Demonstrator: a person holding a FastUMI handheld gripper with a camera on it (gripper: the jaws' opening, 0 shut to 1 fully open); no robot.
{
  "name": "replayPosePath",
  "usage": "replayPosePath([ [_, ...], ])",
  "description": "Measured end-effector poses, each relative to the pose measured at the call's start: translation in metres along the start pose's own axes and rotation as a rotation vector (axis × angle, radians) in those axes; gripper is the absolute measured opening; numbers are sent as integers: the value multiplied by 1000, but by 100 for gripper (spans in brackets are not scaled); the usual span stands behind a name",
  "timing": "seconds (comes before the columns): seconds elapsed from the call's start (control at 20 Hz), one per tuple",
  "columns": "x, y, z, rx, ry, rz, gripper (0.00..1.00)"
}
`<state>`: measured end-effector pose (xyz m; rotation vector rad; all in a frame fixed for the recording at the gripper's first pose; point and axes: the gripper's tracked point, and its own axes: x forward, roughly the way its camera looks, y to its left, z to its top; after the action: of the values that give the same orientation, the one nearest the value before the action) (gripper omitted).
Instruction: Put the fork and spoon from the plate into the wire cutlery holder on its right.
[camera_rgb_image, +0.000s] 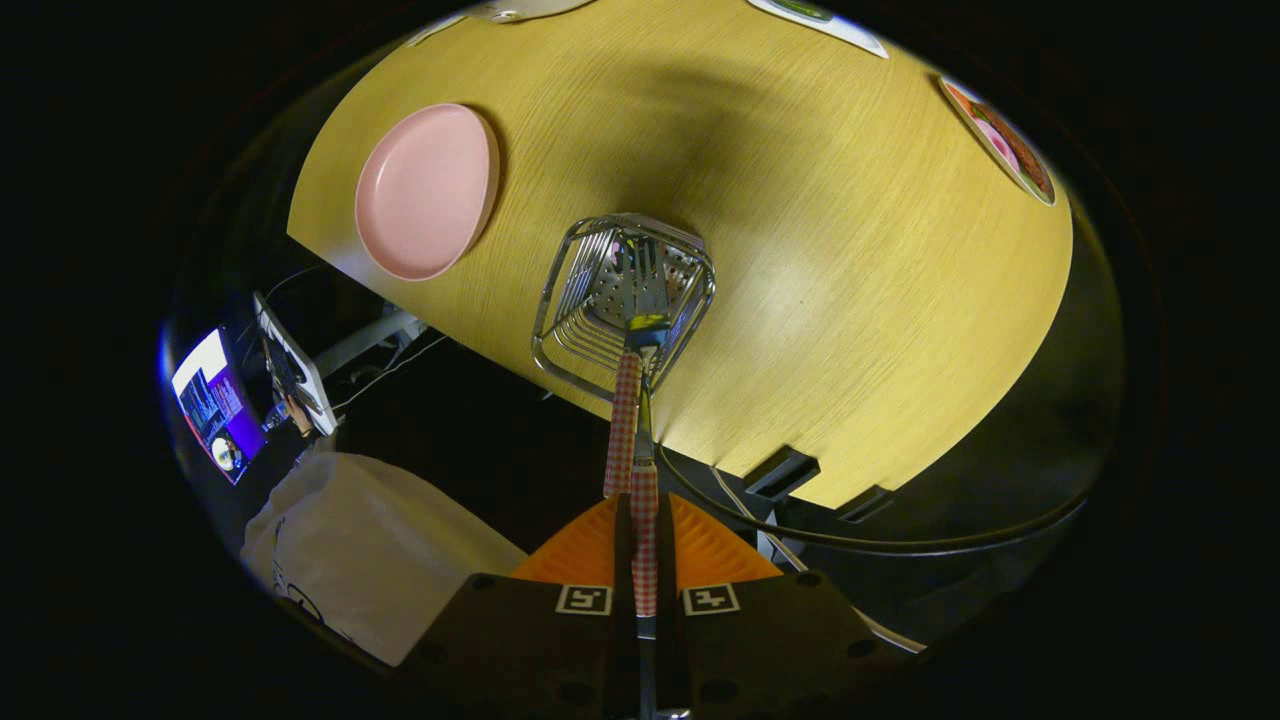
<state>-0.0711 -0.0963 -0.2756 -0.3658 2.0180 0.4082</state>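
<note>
The wire cutlery holder stands on the wooden table near its front edge, just beyond my fingers. My gripper is shut on a utensil's red-checked handle, held between the orange fingers. Its metal shaft runs forward and down into the holder, where fork tines show. A second red-checked handle leans out of the holder toward me, beside the held one. I cannot tell which handle the tines belong to. The pink plate lies to the left of the holder with nothing on it.
A lit screen and a white bag sit below the table's edge on the left. Black cables and clamps hang under the edge ahead of my fingers. Printed mats lie at the table's far right.
</note>
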Motion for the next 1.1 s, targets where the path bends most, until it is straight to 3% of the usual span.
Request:
replayPosePath([
  [0.45, 3, 3, 21, -11, 60, 4, 19],
  [0.5, 1, 2, 24, -2, 43, 7, 26],
  [0.65, -4, 0, 27, 11, -21, 19, 76],
  [0.7, -5, 0, 25, 16, -44, 26, 83],
  [0.75, -9, 1, 24, 23, -73, 39, 98],
  [1.1, -36, 18, 0, 58, -337, 98, 100],
])
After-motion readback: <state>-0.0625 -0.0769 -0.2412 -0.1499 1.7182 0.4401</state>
